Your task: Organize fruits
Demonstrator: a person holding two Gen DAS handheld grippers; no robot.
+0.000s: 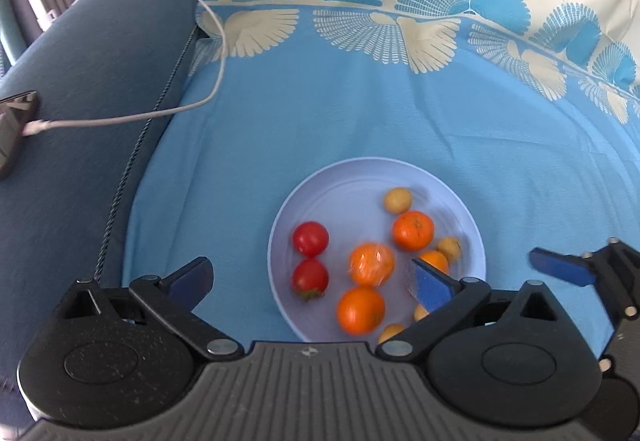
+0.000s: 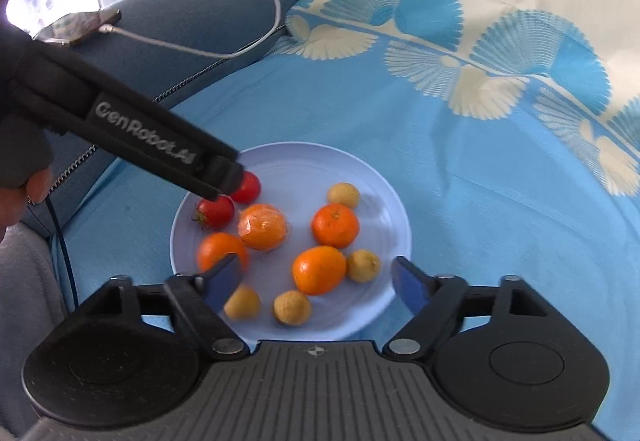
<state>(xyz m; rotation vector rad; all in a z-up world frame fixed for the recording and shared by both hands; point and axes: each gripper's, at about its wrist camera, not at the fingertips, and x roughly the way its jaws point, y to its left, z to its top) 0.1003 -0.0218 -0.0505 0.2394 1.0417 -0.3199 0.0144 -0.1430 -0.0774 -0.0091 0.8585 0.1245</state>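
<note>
A pale blue plate (image 1: 472, 225) (image 2: 396, 217) on a blue cloth holds two red tomatoes (image 1: 310, 238) (image 2: 216, 210), several oranges (image 1: 413, 230) (image 2: 335, 225), one of them wrapped in clear film (image 1: 371, 264) (image 2: 263, 226), and several small yellow-brown fruits (image 1: 397, 200) (image 2: 343, 194). My left gripper (image 1: 310, 283) is open and empty, its fingers spread over the plate's near edge. My right gripper (image 2: 318, 279) is open and empty, just above the near side of the plate; it also shows in the left wrist view (image 1: 560, 265). The left gripper's body reaches over the tomatoes in the right wrist view.
A dark blue cushion (image 1: 100, 89) (image 2: 192, 21) lies to the left. On it rest a phone (image 1: 16, 129) (image 2: 80, 23) and a white cable (image 1: 216, 53) (image 2: 256, 41). The patterned blue and cream cloth (image 1: 400, 101) (image 2: 500, 161) stretches beyond the plate.
</note>
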